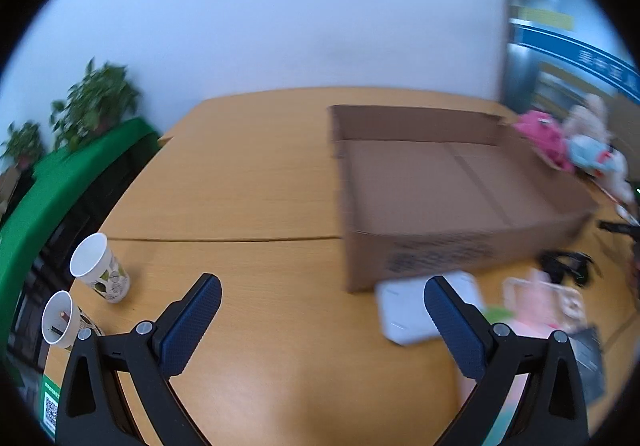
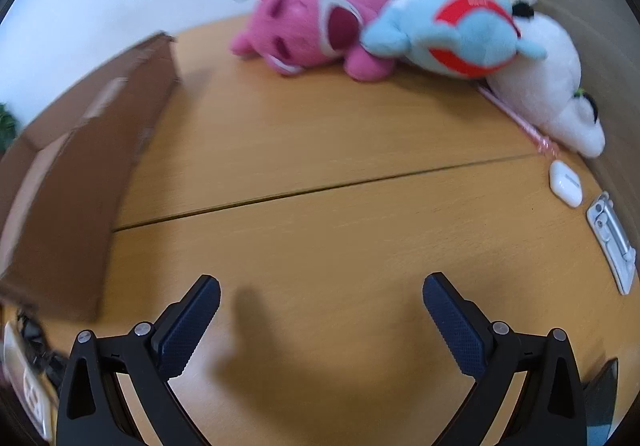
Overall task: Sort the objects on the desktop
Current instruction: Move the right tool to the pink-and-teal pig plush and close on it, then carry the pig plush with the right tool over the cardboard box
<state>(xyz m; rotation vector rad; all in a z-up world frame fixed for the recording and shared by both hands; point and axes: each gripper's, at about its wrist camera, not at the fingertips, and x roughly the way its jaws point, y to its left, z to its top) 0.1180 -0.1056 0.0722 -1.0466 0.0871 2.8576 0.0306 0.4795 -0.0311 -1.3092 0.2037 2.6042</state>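
An open, empty cardboard box [image 1: 452, 190] lies on the wooden table; its side wall shows at the left of the right wrist view [image 2: 80, 182]. My left gripper [image 1: 322, 298] is open and empty above the table, with a white flat device [image 1: 404, 314] just behind its right finger. My right gripper [image 2: 320, 298] is open and empty over bare table. Ahead of it lie a pink plush [image 2: 308, 30], a light-blue plush [image 2: 448, 34] and a white plush [image 2: 548, 94]. A white earbud case [image 2: 565, 183] and a silver clip-like object [image 2: 612, 242] lie at the right.
Two paper cups [image 1: 100, 262] stand at the table's left edge, one with small items inside [image 1: 60, 322]. A pink packet [image 1: 540, 306] and black cables [image 1: 564, 266] lie right of the box. Potted plants [image 1: 96, 98] and a green surface are at the far left.
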